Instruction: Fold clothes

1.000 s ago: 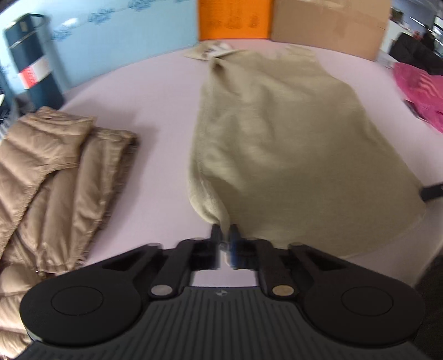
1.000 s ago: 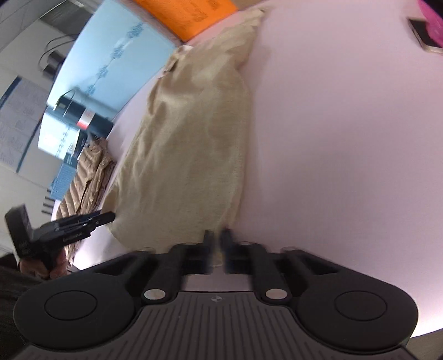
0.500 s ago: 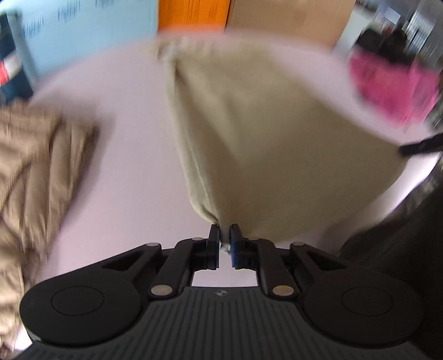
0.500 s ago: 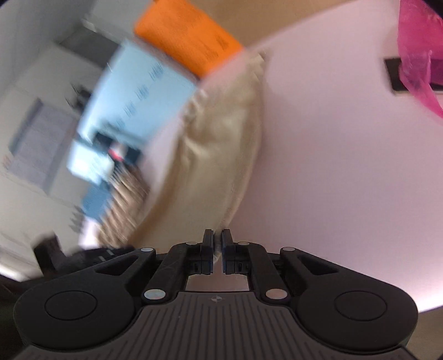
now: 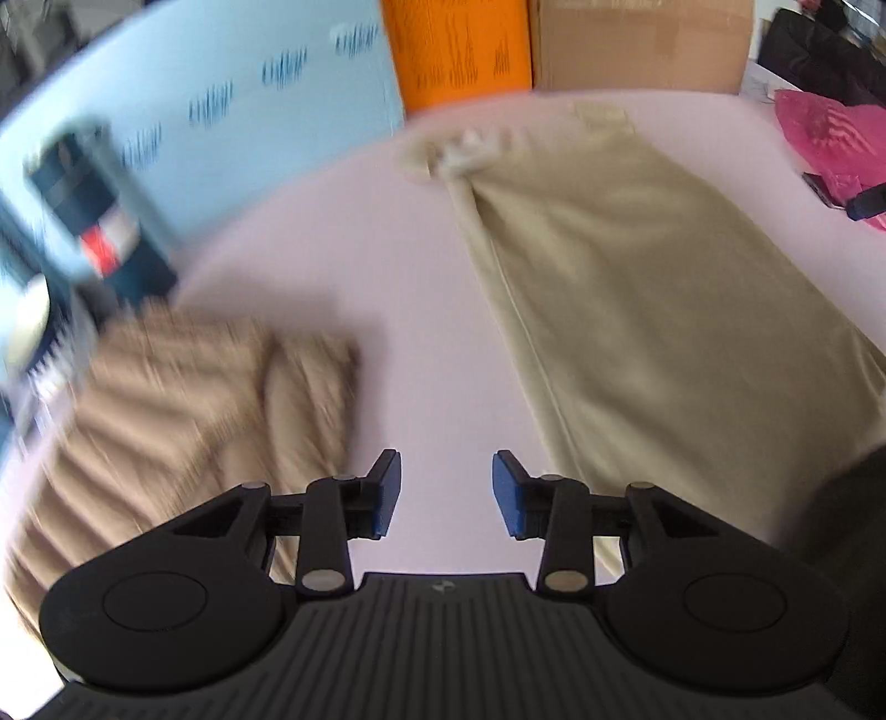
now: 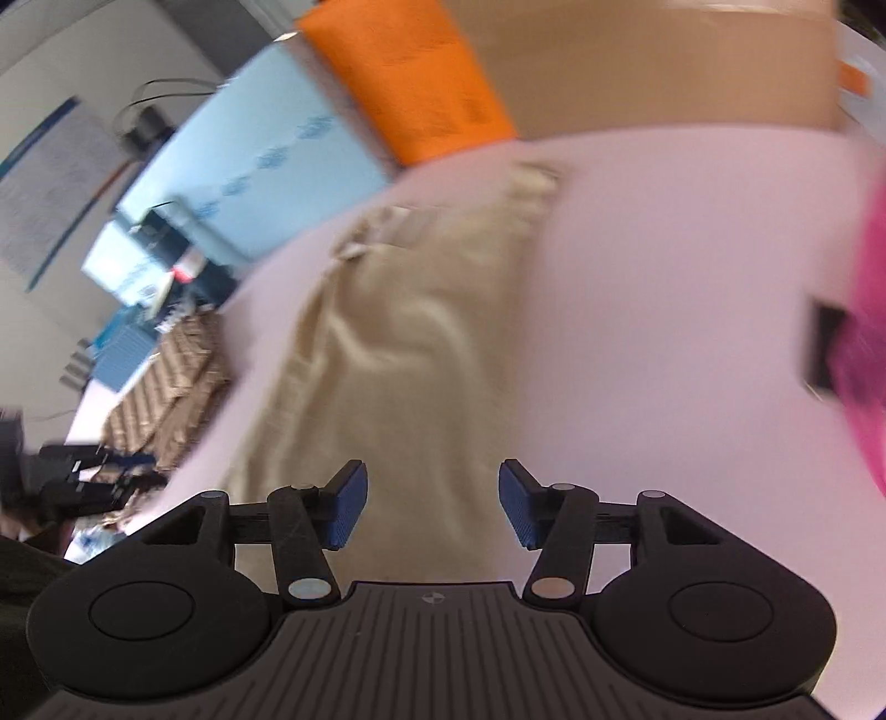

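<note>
The clothes are two things on a pale pink table (image 5: 421, 310). One is a long beige dress (image 5: 637, 310). It lies flat and stretched out, with its narrow top end far away near an orange box (image 5: 459, 50) and a brown box (image 5: 637, 44). Its wide bottom end is close, by the table's near edge. A white tag (image 5: 465, 152) sits at the top end. The cloth has a few soft wrinkles (image 6: 387, 343). The other thing is a tan puffy jacket (image 5: 183, 421). It is folded in a pile on the left, apart from the dress, with bare table between them.
</note>
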A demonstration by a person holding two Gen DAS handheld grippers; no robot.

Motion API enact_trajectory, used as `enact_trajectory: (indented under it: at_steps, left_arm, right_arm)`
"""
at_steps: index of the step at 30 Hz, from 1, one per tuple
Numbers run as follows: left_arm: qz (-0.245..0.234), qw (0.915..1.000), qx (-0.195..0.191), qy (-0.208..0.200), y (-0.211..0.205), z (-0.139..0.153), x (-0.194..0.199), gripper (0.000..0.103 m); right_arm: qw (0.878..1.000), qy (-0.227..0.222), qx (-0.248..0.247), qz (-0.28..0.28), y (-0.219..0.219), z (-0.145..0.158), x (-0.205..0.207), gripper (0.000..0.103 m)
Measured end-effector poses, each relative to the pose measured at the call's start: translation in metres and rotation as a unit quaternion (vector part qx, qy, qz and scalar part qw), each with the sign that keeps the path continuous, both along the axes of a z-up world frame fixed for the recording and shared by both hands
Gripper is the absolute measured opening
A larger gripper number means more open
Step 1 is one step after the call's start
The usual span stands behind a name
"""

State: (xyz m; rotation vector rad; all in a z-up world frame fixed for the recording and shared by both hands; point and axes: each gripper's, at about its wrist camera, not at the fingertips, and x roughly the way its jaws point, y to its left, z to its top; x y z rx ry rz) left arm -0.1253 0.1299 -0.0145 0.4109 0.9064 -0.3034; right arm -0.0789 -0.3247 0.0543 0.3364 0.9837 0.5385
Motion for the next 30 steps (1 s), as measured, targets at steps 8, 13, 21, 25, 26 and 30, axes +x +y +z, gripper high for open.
enact_trajectory:
  at_steps: [8, 13, 21, 25, 26, 30]
  left_arm:
    - [-0.066, 0.9774, 0.084, -0.183, 0.021, 0.122, 0.097, 0.066]
    - [-0.019, 0.9760, 0.024, -0.216, 0.037, 0.131, 0.153, 0.074]
    - [0.004, 0.9905, -0.051, -0.128, 0.001, 0.022, 0.216, 0.072]
    - [0.016, 0.9924, -0.089, -0.083, -0.017, -0.032, 0.248, 0.072]
    - [0.019, 0.9924, -0.098, -0.072, -0.021, -0.046, 0.256, 0.072]
    - [0.026, 0.9903, -0.129, -0.044, -0.033, -0.078, 0.280, 0.066]
  right_arm:
    - [0.985, -0.066, 0.021, 0.158, 0.099, 0.051, 0.069, 0.082]
    - [0.975, -0.103, 0.039, 0.192, 0.136, 0.063, 0.096, 0.092]
    - [0.990, -0.099, -0.027, 0.100, 0.173, -0.034, 0.139, 0.093]
    - [0.989, -0.102, -0.082, 0.065, 0.177, -0.064, 0.150, 0.093]
    - [0.990, -0.096, -0.078, 0.065, 0.174, -0.070, 0.151, 0.093]
    - [0.993, -0.083, -0.055, 0.068, 0.163, -0.089, 0.154, 0.099]
